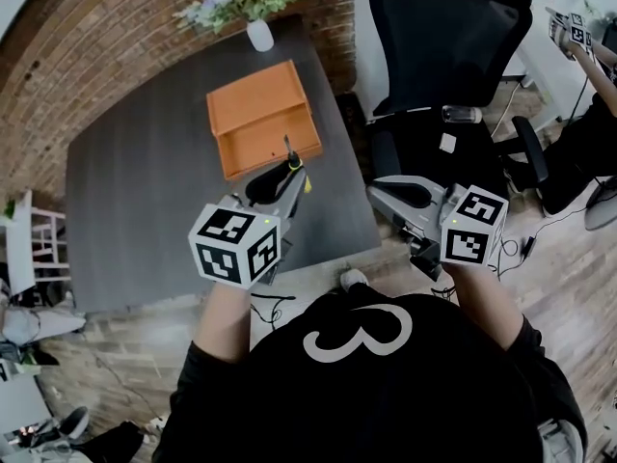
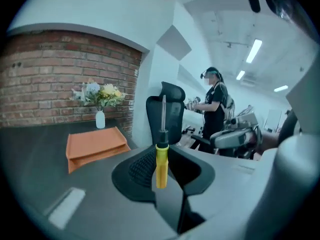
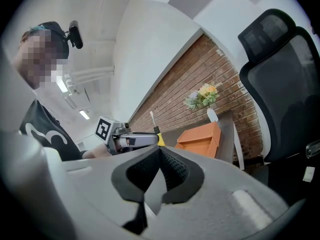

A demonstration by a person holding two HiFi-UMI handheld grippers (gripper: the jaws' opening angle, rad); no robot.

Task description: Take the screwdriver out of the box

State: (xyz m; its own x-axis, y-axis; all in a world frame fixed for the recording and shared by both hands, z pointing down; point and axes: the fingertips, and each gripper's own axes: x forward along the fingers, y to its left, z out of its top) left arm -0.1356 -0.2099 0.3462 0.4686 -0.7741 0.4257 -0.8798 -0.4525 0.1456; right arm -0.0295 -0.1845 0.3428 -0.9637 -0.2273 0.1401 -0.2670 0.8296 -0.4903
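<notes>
Left gripper [image 1: 287,175] clamps screwdriver [image 2: 161,164] upright, out of orange box [image 1: 260,114]

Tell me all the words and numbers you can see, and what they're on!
"3": looks like this numeral, big and white, on the person's black shirt.
No words: the left marker cube and right marker cube bear only black-and-white square patterns.
Too small to read: the white tag on the office chair.
</notes>
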